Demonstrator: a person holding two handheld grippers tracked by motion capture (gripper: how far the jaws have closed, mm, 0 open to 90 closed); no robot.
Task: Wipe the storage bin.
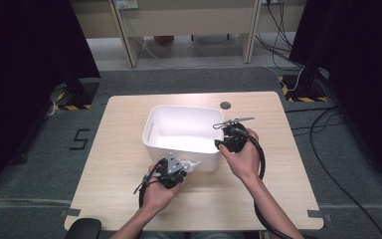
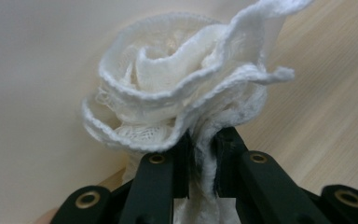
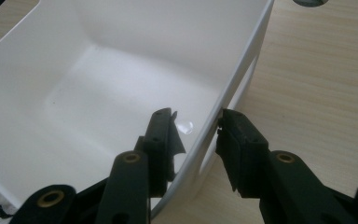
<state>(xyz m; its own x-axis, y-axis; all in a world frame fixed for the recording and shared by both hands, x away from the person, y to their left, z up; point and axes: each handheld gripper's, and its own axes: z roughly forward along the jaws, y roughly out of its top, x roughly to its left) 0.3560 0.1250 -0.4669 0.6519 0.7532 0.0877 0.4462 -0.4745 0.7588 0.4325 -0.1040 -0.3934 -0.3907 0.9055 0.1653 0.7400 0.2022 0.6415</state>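
Observation:
A white plastic bin point(image 1: 151, 124) with handle slots stands in the middle of the wooden table point(image 1: 119, 164). My left gripper point(image 1: 185, 168) is just outside the bin's near wall, shut on a crumpled white cloth point(image 1: 194, 164). In the left gripper view the cloth point(image 2: 168, 88) bunches up above the pinched jaws of my left gripper point(image 2: 201, 154). My right gripper point(image 1: 220, 142) sits at the bin's right wall. In the right gripper view its jaws straddle that wall point(image 3: 242, 60), one inside and one outside. My right gripper point(image 3: 199, 116) is open, with a gap beside the inner jaw.
A round cable hole point(image 1: 225, 105) sits in the table behind the bin. The inside of the bin point(image 3: 121, 84) holds nothing. Bare tabletop point(image 3: 317, 93) lies to the right of the bin. Cables trail from both grippers toward the table's near edge.

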